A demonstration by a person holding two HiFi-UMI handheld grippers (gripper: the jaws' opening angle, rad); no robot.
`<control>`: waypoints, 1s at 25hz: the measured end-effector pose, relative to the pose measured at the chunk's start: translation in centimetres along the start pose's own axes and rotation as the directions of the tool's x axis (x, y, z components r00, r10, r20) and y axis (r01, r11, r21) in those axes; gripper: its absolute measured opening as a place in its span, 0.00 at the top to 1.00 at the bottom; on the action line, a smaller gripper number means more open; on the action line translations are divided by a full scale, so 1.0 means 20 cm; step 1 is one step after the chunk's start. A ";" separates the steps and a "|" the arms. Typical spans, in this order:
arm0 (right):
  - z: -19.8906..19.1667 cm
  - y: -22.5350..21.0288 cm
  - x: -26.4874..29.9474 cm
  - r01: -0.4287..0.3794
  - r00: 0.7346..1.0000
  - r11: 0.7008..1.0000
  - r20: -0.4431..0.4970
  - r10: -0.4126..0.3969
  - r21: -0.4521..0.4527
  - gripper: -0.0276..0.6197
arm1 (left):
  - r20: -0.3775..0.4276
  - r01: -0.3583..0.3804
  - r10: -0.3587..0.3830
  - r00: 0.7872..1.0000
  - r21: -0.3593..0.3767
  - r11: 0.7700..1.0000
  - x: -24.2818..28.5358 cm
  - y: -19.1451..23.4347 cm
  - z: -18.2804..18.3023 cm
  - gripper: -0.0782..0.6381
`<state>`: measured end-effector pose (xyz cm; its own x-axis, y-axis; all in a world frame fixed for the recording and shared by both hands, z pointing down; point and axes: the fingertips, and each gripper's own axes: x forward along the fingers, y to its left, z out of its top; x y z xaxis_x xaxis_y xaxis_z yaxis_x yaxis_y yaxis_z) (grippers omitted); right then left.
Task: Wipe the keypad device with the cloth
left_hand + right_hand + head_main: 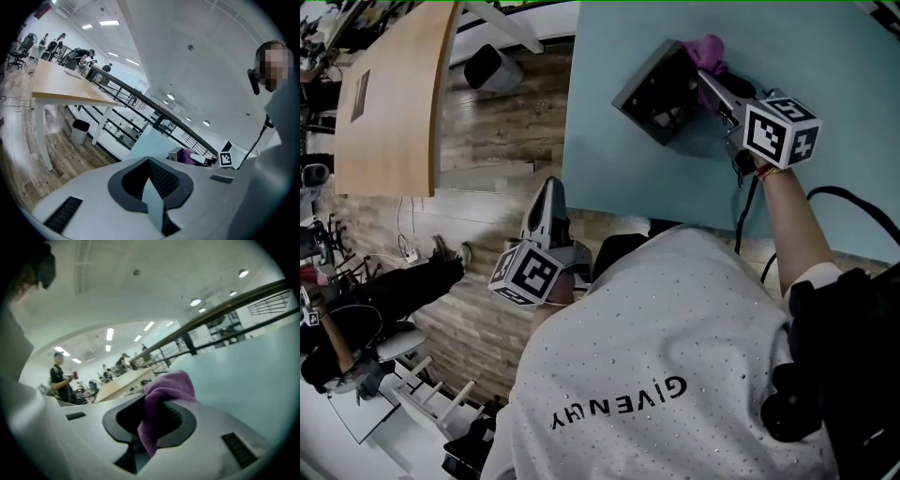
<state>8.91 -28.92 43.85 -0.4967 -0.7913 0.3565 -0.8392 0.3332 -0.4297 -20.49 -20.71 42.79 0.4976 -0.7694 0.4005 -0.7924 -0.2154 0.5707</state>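
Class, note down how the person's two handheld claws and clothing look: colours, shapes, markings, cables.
Both the left claw and right claw have pale grey bodies with dark grey ribbed pads. Each carries a white cube of black square markers. A black cable runs from the right one. The person wears a white dotted T-shirt with black lettering.
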 end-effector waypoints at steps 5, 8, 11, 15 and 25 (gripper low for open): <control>0.10 0.55 0.07 -0.361 0.926 0.906 0.032 0.376 -0.221 0.85 | 0.006 0.014 -0.014 1.000 -0.030 0.999 -0.01 0.05 -0.02 0.89; -0.03 0.73 0.13 -0.394 0.916 0.870 -0.049 0.398 -0.298 0.85 | 0.009 0.039 -0.039 0.999 -0.039 0.998 -0.04 0.09 -0.02 0.89; -0.14 0.80 0.23 -0.316 0.948 0.851 -0.124 0.291 -0.420 0.85 | 0.021 0.063 -0.062 0.998 -0.042 0.997 -0.06 0.14 0.05 0.89; -0.16 0.73 0.27 -0.173 0.980 0.800 -0.182 0.081 -0.574 0.85 | 0.051 0.122 -0.121 0.991 -0.017 0.992 -0.07 0.12 0.21 0.89; 0.07 0.32 0.19 0.161 0.975 0.871 -0.063 -0.214 -0.464 0.85 | 0.052 0.158 -0.157 0.986 -0.009 0.987 -0.11 0.15 0.31 0.89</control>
<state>1.97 -30.44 41.32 -0.3188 -0.8104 0.4915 -0.9137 0.4007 0.0681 -26.19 -23.38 39.19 0.5968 -0.7564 0.2677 -0.7006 -0.3286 0.6335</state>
